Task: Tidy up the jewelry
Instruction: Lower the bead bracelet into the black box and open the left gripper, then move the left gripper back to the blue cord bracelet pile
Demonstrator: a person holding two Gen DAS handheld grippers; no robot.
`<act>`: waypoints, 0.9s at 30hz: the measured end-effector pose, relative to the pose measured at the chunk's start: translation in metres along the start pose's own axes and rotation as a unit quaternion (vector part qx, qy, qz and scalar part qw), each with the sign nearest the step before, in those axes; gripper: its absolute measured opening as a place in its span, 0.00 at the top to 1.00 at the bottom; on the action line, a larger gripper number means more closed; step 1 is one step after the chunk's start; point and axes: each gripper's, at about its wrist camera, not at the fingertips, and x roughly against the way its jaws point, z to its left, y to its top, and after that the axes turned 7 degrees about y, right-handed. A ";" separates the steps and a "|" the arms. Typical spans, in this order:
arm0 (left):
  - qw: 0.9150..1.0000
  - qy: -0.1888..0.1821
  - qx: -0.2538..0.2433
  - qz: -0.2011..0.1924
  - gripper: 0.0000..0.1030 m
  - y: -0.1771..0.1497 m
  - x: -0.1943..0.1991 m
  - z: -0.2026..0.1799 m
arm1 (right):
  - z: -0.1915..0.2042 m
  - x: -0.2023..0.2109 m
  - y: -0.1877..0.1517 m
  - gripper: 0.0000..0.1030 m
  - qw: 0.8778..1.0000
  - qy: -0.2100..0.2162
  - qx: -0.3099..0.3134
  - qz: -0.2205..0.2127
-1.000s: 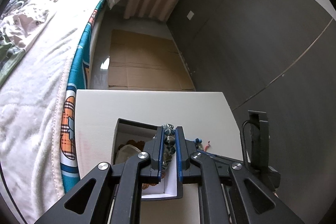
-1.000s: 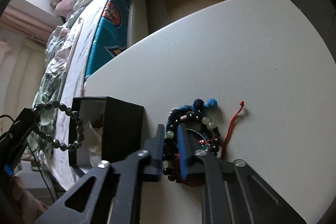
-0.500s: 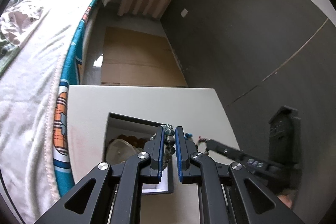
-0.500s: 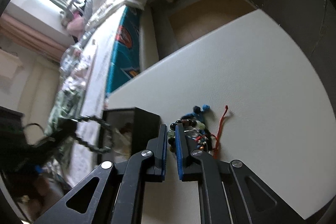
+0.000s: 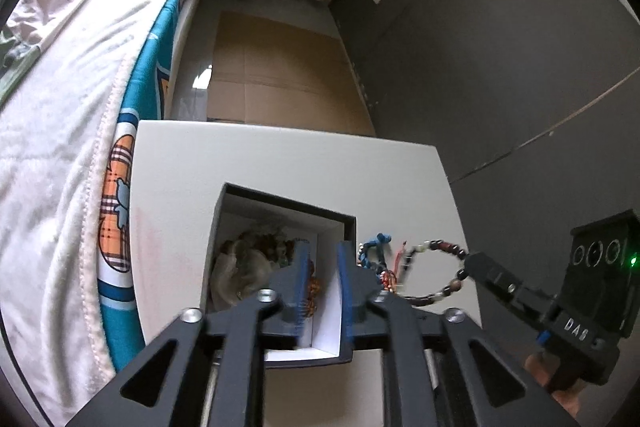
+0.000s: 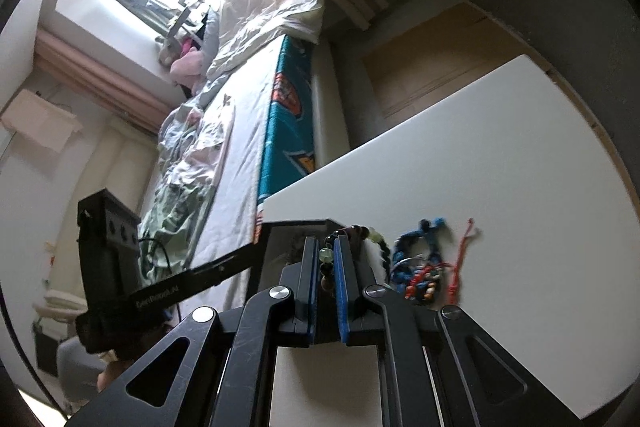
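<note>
On the white table [image 5: 280, 163] stands a black box [image 5: 288, 205] with a white inside, holding pale and brown jewelry [image 5: 256, 259]. Over it hangs my left gripper [image 5: 323, 251]; its jaws are opening and nothing is between them. My right gripper [image 6: 325, 247] is shut on a bracelet of dark and pale beads [image 6: 326, 259], lifted off the table. From the left wrist view that bracelet [image 5: 440, 275] hangs as a loop from the right gripper [image 5: 472, 263], beside the box. A pile of blue, red and beaded jewelry [image 6: 420, 267] lies on the table right of the box [image 6: 296, 227].
A bed with a white blanket and teal sheet [image 5: 80, 107] runs along the table's left side. Cardboard [image 5: 280, 75] covers the floor beyond the table's far edge. A dark wall [image 5: 500, 47] stands to the right. A hand [image 5: 540, 375] holds the right gripper.
The left jaws have parted and the dark bead bracelet they held is gone from between them. The right gripper has risen from the pile with a bead bracelet in its grip.
</note>
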 end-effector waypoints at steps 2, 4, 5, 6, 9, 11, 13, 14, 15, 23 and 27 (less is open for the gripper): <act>1.000 -0.004 0.008 -0.016 0.41 -0.001 0.009 0.004 | 0.008 -0.004 -0.002 0.91 1.000 0.007 0.007 0.001; 0.999 -0.006 0.014 -0.036 0.33 -0.001 0.018 0.006 | 0.015 -0.008 -0.003 0.91 1.000 0.017 0.014 0.002; 0.999 -0.005 0.014 -0.040 0.33 -0.001 0.021 0.006 | 0.018 -0.010 -0.003 0.91 1.000 0.020 0.017 0.002; 0.999 -0.005 0.015 -0.045 0.33 0.000 0.025 0.008 | 0.022 -0.013 -0.004 0.91 1.000 0.024 0.020 0.003; 0.998 0.001 0.024 -0.054 0.33 0.002 0.031 0.015 | 0.031 -0.023 -0.005 0.91 0.999 0.039 0.025 0.010; 0.998 0.002 0.035 -0.060 0.33 0.002 0.035 0.022 | 0.036 -0.031 -0.006 0.91 0.998 0.049 0.026 0.016; 0.997 0.001 0.041 -0.064 0.33 0.002 0.039 0.026 | 0.044 -0.039 -0.006 0.91 0.997 0.063 0.031 0.020; 0.997 0.002 0.044 -0.068 0.33 0.003 0.042 0.029 | 0.049 -0.043 -0.006 0.91 0.997 0.056 0.037 0.022; 0.996 0.003 0.046 -0.070 0.33 0.003 0.043 0.031 | 0.052 -0.046 -0.006 0.90 0.998 0.038 0.044 0.023; 0.996 0.018 0.032 -0.082 0.33 0.001 0.053 0.020 | 0.037 -0.036 -0.008 0.30 0.998 -0.025 0.035 0.034; 0.996 0.018 0.014 -0.085 0.33 -0.003 0.055 0.008 | 0.032 -0.010 -0.007 0.30 0.998 -0.042 0.043 0.017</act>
